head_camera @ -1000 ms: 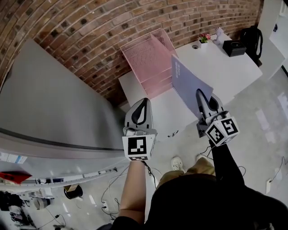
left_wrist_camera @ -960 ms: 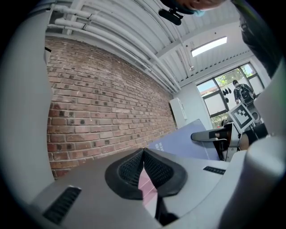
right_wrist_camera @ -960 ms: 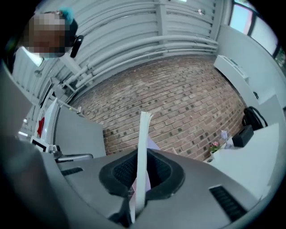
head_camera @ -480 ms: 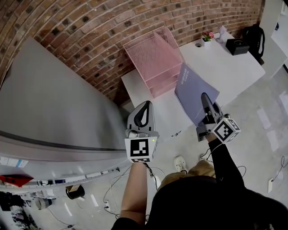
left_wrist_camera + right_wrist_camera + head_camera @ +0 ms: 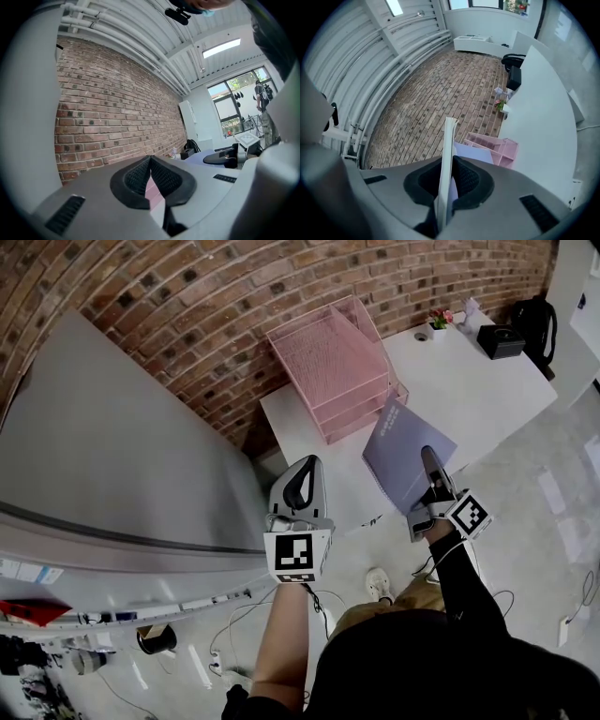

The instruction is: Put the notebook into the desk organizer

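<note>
Right gripper [image 5: 428, 457] pinching notebook [image 5: 394, 440] near organizer [image 5: 333, 357]; left gripper [image 5: 303, 474] pressed together (seemingly empty)

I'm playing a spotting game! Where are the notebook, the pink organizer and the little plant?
notebook [image 5: 405, 448]: head view, middle of its cover.
pink organizer [image 5: 328, 352]: head view, top tray's mesh.
little plant [image 5: 439, 321]: head view, its flowers.

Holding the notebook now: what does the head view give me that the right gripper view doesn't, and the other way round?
Head view only: the left gripper, shut and empty, and the floor. Right gripper view only: the right gripper seen close up, jaws clamped on the notebook edge, plus ceiling pipes. Both: the notebook, the pink organizer, the white table and the brick wall.
</note>
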Motion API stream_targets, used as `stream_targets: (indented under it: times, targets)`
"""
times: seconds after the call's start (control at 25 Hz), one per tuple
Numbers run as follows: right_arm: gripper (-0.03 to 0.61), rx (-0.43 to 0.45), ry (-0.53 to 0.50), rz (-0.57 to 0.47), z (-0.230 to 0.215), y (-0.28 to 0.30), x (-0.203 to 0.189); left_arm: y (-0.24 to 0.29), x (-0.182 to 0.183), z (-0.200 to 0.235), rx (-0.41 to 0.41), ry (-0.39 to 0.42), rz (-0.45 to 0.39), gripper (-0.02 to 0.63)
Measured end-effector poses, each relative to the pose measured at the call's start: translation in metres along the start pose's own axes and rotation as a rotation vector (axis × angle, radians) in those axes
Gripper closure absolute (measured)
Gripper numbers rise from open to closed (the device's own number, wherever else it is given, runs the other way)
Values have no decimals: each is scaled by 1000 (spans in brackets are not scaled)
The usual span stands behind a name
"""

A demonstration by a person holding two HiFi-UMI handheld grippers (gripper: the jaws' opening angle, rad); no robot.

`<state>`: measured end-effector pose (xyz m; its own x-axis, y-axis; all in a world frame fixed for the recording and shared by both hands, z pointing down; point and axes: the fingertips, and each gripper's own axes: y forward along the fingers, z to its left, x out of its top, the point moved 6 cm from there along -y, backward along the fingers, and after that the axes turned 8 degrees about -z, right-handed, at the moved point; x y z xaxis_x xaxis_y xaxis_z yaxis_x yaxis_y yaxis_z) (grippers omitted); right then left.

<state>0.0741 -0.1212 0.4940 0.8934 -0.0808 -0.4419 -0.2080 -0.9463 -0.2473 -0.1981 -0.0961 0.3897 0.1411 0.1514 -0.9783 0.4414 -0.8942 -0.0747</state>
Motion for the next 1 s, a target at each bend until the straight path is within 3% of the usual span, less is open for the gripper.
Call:
stream_targets:
  times: [0.36, 0.88, 1.0]
  targets:
    - [534, -1, 107, 2, 1, 2, -8, -7, 3, 7, 24, 9, 13, 598]
    - [531, 285, 347, -122, 100, 101, 36, 10, 34, 28, 90, 52, -43, 598]
    - [532, 303, 365, -131, 105, 126, 37, 12, 37, 38, 127, 53, -47, 598]
